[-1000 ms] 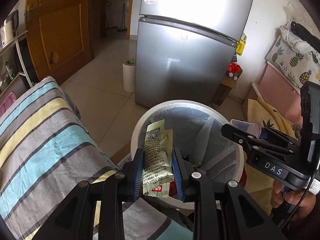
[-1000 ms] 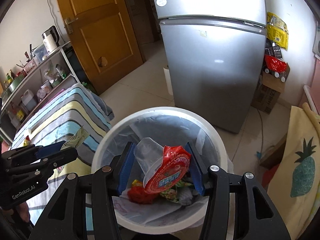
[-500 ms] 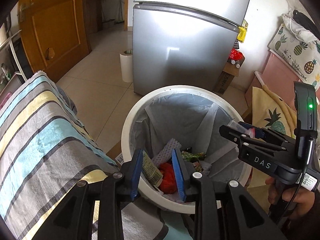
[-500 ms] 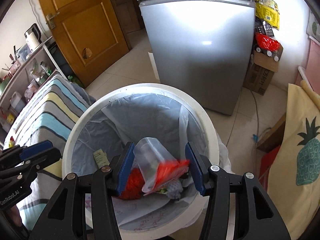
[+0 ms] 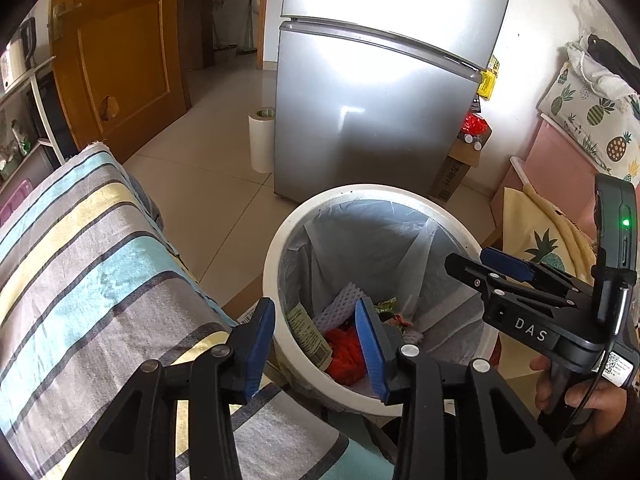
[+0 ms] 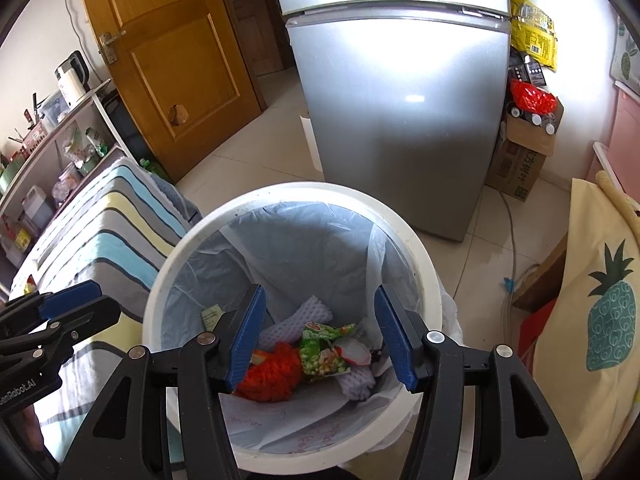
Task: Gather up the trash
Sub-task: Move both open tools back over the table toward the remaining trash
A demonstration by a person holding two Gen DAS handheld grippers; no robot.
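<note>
A white round bin (image 5: 372,191) (image 6: 300,189) with a clear liner stands below both grippers. Inside lie a pale green wrapper (image 5: 309,332) (image 6: 212,316), a red mesh bag (image 5: 344,354) (image 6: 272,372), white foam netting (image 5: 340,306) (image 6: 296,320), a green snack packet (image 6: 324,354) and a plastic cup with a red lid (image 6: 354,354). My left gripper (image 5: 316,320) (image 6: 90,302) hangs over the bin's near-left rim, its jaws opening with nothing between them. My right gripper (image 6: 318,300) (image 5: 476,261) is over the bin's middle, its jaws also opening and empty.
A silver fridge (image 6: 400,120) stands right behind the bin. Striped bedding (image 5: 92,264) lies to the left, pineapple-print cloth (image 6: 600,300) to the right. There is also a wooden door (image 6: 176,48), a paper roll (image 5: 262,140), a cardboard box (image 6: 520,160) and a cluttered shelf (image 6: 52,140).
The left gripper let go of the pale green wrapper and the right let go of the red-lidded cup. Both pieces now lie in the bin. Both sets of jaws stand wider.
</note>
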